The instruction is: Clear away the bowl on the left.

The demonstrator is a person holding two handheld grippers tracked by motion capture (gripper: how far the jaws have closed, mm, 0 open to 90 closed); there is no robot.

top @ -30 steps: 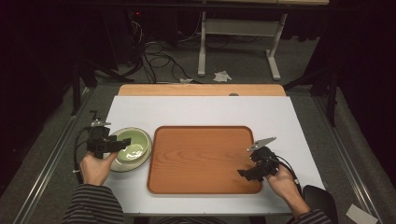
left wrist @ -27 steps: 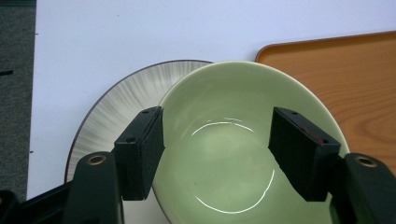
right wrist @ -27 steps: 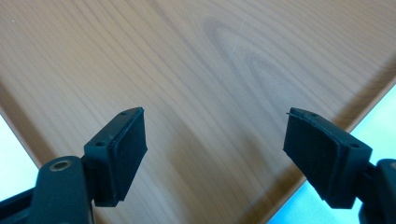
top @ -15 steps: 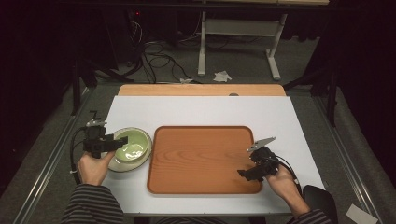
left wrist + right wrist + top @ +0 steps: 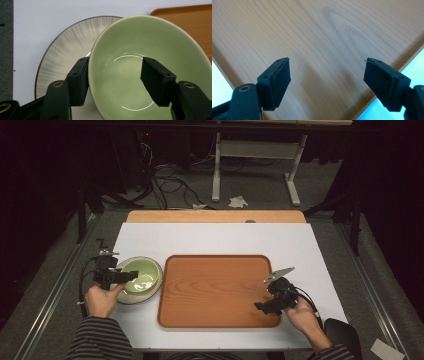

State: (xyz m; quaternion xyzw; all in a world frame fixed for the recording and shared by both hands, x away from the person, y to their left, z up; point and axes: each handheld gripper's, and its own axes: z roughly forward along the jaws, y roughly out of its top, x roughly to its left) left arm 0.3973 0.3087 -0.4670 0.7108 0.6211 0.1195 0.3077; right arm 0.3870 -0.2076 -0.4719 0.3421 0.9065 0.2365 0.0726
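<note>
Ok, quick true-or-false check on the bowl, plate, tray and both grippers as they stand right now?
1. The bowl sits on the tray. False: it rests on the plate, on the table left of the tray.
2. The left gripper straddles the bowl's rim, one jaw outside, one inside. True; its jaws have just been closing.
3. The right gripper holds a spoon. False: it is open with nothing between its jaws, over the tray.
4. The bowl is green. True.
5. The tray carries a cup. False: the wood surface is bare.
</note>
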